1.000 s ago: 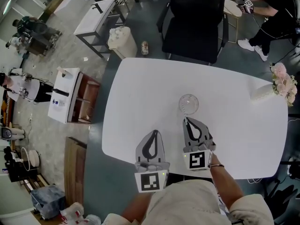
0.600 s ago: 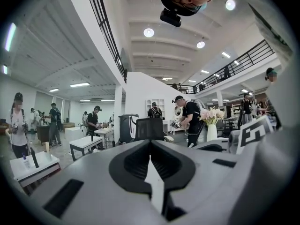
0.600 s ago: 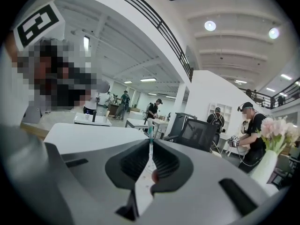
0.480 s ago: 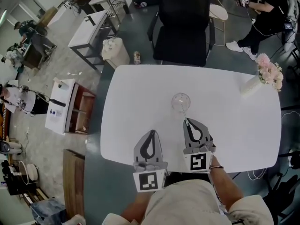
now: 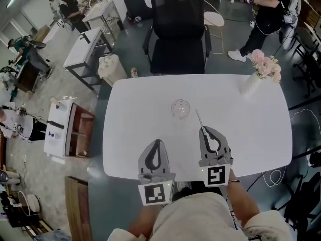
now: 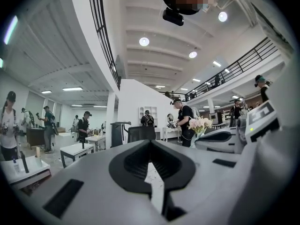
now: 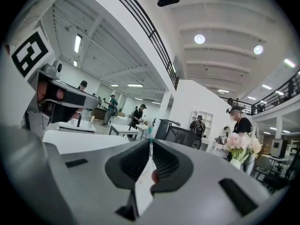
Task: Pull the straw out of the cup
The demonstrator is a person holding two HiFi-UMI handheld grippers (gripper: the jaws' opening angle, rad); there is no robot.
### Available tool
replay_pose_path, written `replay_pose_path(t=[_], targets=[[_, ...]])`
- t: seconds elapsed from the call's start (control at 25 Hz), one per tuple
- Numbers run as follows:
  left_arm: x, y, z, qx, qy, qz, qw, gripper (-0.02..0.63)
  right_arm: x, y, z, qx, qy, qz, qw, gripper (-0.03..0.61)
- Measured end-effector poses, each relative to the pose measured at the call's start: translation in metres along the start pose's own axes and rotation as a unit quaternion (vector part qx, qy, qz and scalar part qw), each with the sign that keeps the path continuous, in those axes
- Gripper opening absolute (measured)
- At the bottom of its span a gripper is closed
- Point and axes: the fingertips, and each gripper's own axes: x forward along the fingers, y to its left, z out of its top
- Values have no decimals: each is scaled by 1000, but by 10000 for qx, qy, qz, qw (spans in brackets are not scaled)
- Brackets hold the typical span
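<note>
A clear glass cup (image 5: 180,108) stands upright on the white table (image 5: 251,134). To its right a thin straw (image 5: 197,117) sticks out ahead of my right gripper (image 5: 202,128), clear of the cup's rim. That gripper is shut on the straw's near end. In the right gripper view the straw (image 7: 150,135) rises between the closed tips of the right gripper (image 7: 150,143). My left gripper (image 5: 158,141) hovers near the table's front edge, left of the cup. In the left gripper view the left gripper (image 6: 150,142) has its jaws together with nothing between them.
A white vase of pink flowers (image 5: 261,67) stands at the table's far right corner. A black office chair (image 5: 178,34) is tucked in behind the far edge. Desks and several people fill the room beyond.
Both grippers have risen and drawn back from the cup. The straw, earlier at the cup's rim, now hangs free to the cup's right in the right gripper.
</note>
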Motion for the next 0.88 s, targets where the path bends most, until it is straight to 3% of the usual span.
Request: replay_pose_path(t=[0.52,0.88], targets=[[-24,-29,48,547,-637,-217,9962,5,-91,-68,53,422,-731,-1169,9896,20],[-42,-38,87,857,-992,-266,9910,5,-145,-95,108,441,-1256,-1593,9782,20]])
